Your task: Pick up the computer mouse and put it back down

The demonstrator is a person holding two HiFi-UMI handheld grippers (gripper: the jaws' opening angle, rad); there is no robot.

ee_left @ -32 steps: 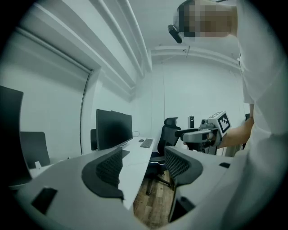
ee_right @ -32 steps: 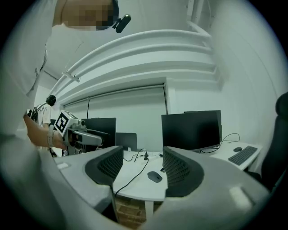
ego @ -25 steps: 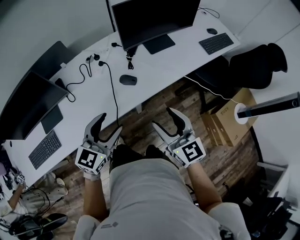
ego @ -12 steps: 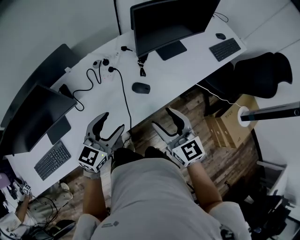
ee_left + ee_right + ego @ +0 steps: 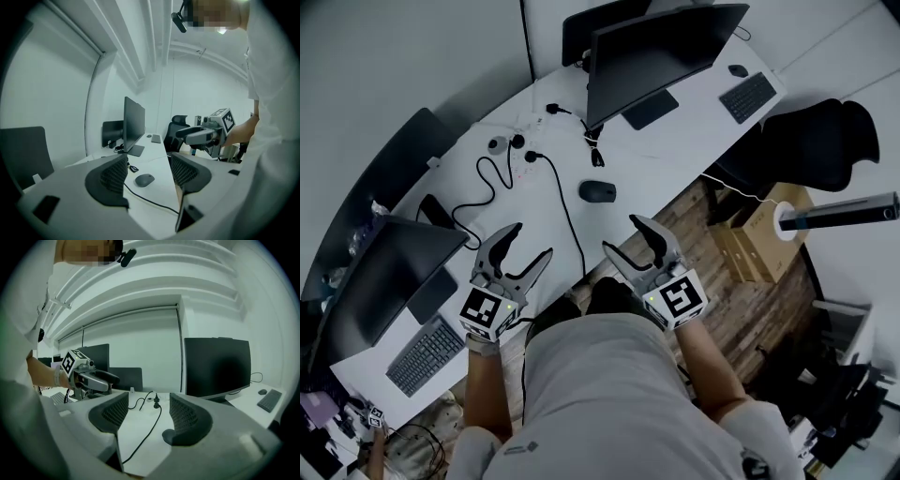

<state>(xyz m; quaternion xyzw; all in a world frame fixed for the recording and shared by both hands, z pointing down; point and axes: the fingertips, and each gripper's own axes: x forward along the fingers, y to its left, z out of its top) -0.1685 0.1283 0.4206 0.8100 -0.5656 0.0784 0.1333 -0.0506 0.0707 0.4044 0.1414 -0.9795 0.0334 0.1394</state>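
A dark grey computer mouse lies on the white desk, near its front edge and just right of a black cable. Both grippers hang short of the desk edge, in front of my body. My left gripper is open and empty, and the mouse shows between its jaws, some way ahead. My right gripper is also open and empty. In the right gripper view the mouse peeks out beside the right jaw. Neither gripper touches the mouse.
A large monitor stands behind the mouse, with a keyboard to its right. A second monitor and keyboard sit at the left. A black chair and a cardboard box stand at the right on the wood floor.
The view has shifted so the desk and mouse lie closer to the grippers and further right. Both grippers stay open and empty, held in much the same pose.
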